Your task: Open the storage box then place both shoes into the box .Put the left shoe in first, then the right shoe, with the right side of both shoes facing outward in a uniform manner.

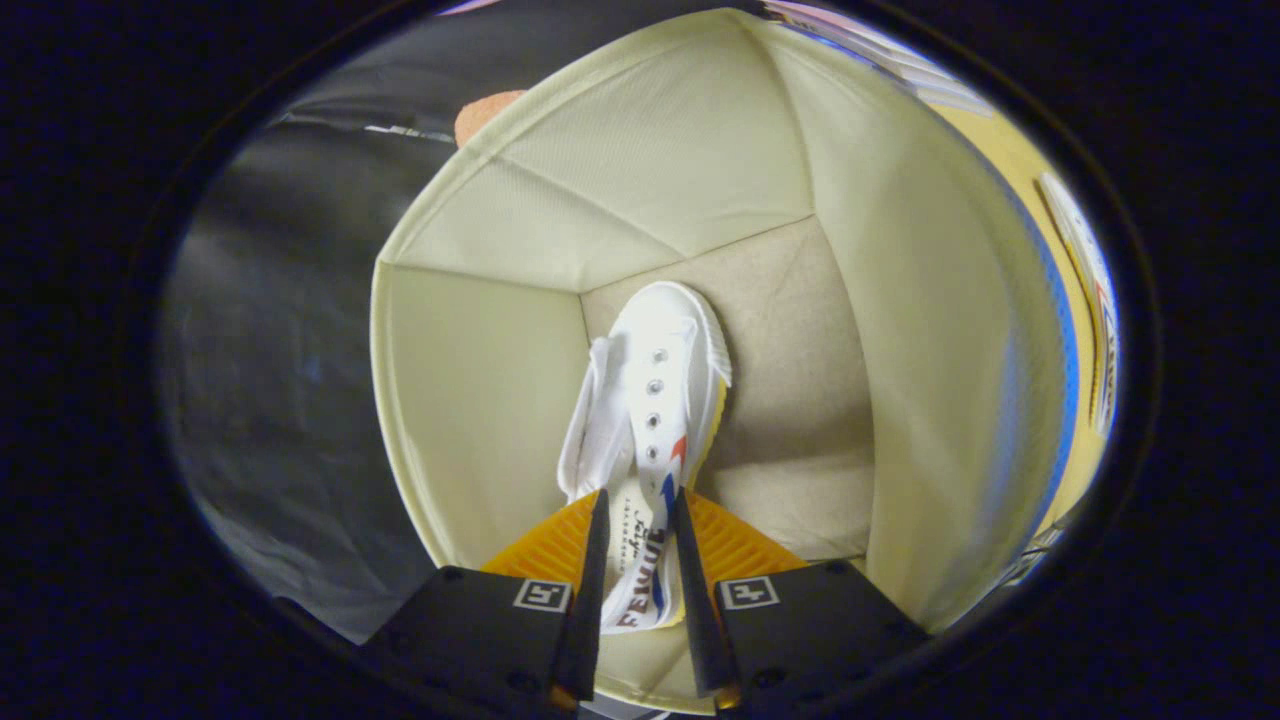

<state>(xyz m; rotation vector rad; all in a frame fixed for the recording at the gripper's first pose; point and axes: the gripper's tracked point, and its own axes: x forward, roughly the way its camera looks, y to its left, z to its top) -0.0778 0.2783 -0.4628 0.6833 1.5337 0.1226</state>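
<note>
The gripper (640,540) has its two fingers closed tight on the heel part of a white shoe (655,400), both pressing its sides. The shoe hangs inside the open storage box (480,400), toe near the floor. I judge this first shoe is not yet released; the second one remains.

We see a white canvas shoe (655,400) on its side inside the open cream storage box (480,400), toe toward the far wall, heel pinched in our gripper (638,510).
</note>
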